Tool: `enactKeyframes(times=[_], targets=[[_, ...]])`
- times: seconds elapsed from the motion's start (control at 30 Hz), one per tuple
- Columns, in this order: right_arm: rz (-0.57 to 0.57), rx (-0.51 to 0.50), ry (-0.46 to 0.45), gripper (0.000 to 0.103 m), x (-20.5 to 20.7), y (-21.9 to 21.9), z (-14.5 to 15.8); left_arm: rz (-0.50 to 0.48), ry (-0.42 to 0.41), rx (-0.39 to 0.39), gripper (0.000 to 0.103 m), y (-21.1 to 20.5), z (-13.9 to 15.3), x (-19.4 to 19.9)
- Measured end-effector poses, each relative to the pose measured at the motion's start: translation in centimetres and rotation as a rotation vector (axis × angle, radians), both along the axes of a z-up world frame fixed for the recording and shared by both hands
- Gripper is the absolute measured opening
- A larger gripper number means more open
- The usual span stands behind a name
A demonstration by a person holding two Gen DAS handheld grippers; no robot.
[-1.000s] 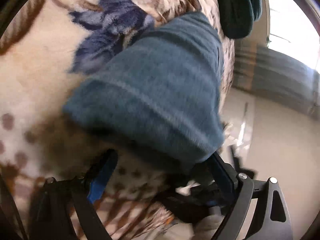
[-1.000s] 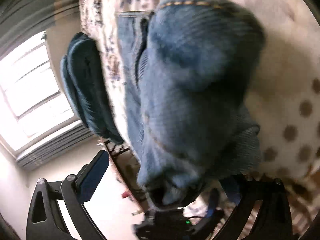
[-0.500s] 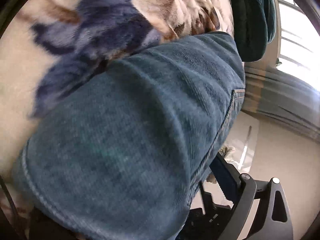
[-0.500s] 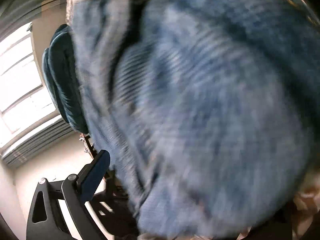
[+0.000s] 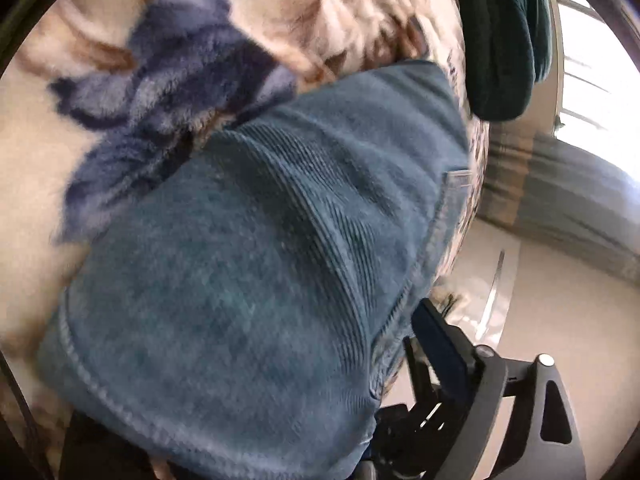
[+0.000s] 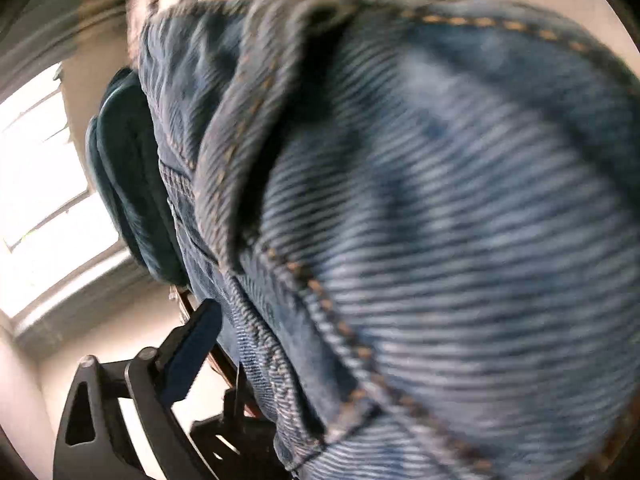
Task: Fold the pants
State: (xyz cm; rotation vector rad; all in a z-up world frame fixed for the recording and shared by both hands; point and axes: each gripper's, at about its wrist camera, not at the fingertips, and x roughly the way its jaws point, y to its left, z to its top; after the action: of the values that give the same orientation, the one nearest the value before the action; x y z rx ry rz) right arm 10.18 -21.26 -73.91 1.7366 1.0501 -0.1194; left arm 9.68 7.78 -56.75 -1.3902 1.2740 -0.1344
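Observation:
Blue corduroy pants [image 5: 260, 280] lie in a thick fold on the patterned blanket and spill over my left gripper [image 5: 320, 320]. Only its right finger [image 5: 440, 340] shows, at the fabric's edge; the other is buried under the cloth. Its jaws are closing with the pants between them, and I see no pad pressing. In the right wrist view the pants [image 6: 440, 240] fill most of the picture, orange-stitched seams up close. My right gripper [image 6: 340, 340] is also closing around the cloth. Its left finger [image 6: 192, 352] stands just clear of the denim edge, and the right finger is hidden.
The fleecy cream, brown and blue blanket [image 5: 120, 80] covers the bed. A dark green cushion [image 5: 504, 40] sits at the bed's far edge, also in the right wrist view [image 6: 132, 184]. Beyond the edge are pale floor [image 5: 560, 320] and a bright window [image 6: 40, 180].
Both grippers have come in close to the pants. The small bundle seen a second ago now spreads across and fills both views, covering one finger of each gripper.

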Motion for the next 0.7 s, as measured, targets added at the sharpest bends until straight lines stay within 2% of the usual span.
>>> enactKeyframes(times=[0.13,0.2,0.27,0.33,0.4,0.47,0.53,0.57,0.6,0.7], targets=[[0.043,-0.050,-0.028,0.080,1.2,-0.4,4.1,-0.011,-0.058,0.008,0.082,0.4,3.6,0.1],[0.052,-0.049,-0.044,0.079,1.8,-1.9,5.3,-0.018,-0.068,0.021,0.082,0.5,3.7,0.9],[0.091,-0.044,-0.008,0.081,2.8,-2.0,3.4,-0.012,-0.042,0.011,0.082,0.8,2.0,1.6],[0.068,0.007,0.043,0.090,3.2,-2.2,0.1,-0.025,-0.002,0.024,0.082,0.9,-0.1,2.0],[0.037,0.040,0.062,0.091,3.4,-2.2,-2.0,-0.017,0.005,0.014,0.082,0.9,-1.4,1.3],[0.014,0.024,0.046,0.089,3.7,-2.4,-2.5,0.006,0.003,-0.008,0.081,1.1,-1.6,1.2],[0.006,-0.004,0.018,0.074,3.9,-2.6,-1.6,0.002,-0.007,0.001,0.065,1.7,-1.1,0.3],[0.005,-0.031,0.000,0.060,3.9,-2.8,-0.9,-0.003,-0.015,0.005,0.056,1.8,-0.8,0.0],[0.015,-0.059,-0.017,0.054,4.0,-2.9,-0.1,-0.019,-0.034,0.018,0.049,1.9,-0.1,-0.3],[0.041,-0.129,-0.043,0.047,4.5,-2.9,2.4,-0.034,-0.051,0.025,0.041,2.4,1.3,-1.1]])
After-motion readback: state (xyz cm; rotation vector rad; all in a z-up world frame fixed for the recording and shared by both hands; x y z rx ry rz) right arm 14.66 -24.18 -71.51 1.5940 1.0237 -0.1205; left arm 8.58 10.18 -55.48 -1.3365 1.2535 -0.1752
